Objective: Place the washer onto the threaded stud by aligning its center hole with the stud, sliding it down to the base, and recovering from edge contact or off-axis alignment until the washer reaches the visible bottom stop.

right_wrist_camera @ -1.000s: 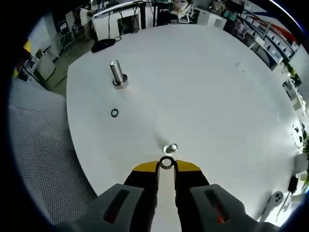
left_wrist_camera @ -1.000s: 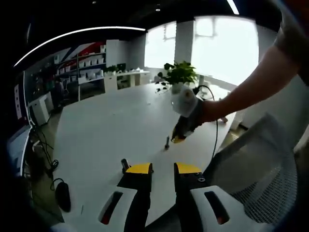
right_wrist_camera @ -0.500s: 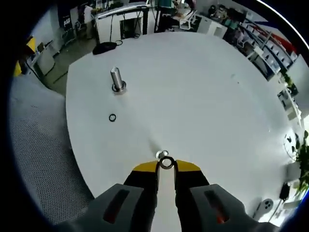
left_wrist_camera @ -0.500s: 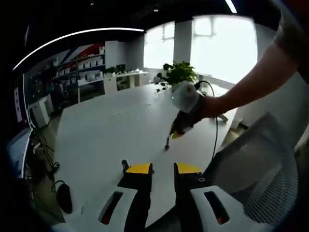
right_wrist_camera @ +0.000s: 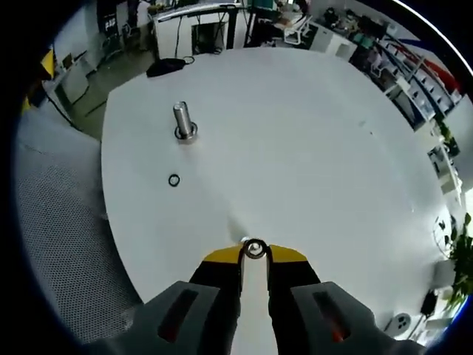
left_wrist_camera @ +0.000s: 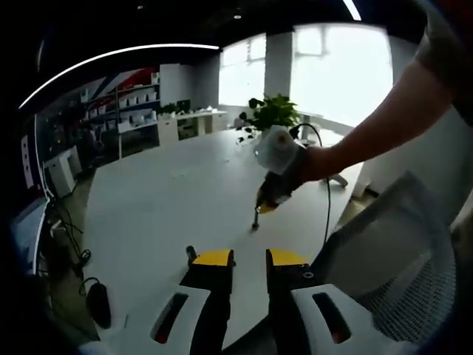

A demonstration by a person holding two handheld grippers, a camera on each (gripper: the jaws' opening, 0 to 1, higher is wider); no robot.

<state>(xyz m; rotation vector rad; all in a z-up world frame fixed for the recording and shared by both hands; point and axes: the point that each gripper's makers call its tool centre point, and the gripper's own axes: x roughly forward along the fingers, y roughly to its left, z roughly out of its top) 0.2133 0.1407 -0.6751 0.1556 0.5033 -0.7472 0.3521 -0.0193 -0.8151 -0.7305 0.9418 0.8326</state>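
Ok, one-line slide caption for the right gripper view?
Right tool pinches a washer above the white table, with a second stud and a loose washer farther off.

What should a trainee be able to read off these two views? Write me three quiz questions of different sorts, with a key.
1. True or false: the right gripper is shut on a washer.
2. Pick one. The loose washer lies: A) threaded on a stud; B) flat on the white table, apart from the upright stud; C) on the mesh chair.
3. Fill in: the left gripper has its jaws ___ with nothing between them.

Key: 1 true; 2 B; 3 open.
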